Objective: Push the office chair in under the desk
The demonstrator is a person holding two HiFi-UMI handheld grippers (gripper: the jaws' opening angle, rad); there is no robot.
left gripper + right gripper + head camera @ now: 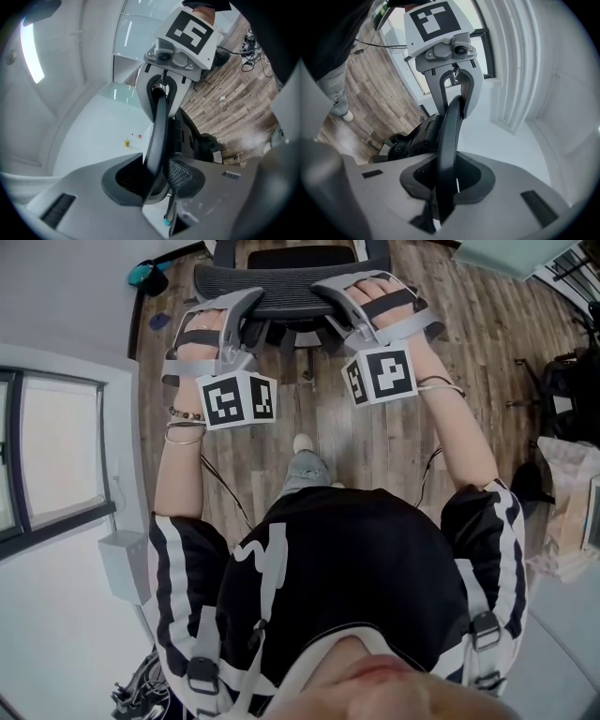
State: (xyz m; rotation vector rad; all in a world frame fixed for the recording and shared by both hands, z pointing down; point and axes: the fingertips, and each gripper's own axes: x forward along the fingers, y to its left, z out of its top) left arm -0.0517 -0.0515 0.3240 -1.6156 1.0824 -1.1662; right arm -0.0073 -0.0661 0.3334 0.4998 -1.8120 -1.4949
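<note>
The grey left gripper and grey right gripper each had its jaws clamped on the top rim of the black mesh office chair, the rim pinched between both pairs, apparently for an even, straight push.

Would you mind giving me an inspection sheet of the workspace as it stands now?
Surface: wooden floor, plank pattern.
Job's things: office chair's backrest, black mesh, upright.
Clutter: teal object by the wall; pale bag at the right edge.
Grippers: left gripper and right gripper are both clamped on the backrest's top rim.
Cables: thin black cable trailing on the floor.
Surroundings: dark-framed window at the left.
</note>
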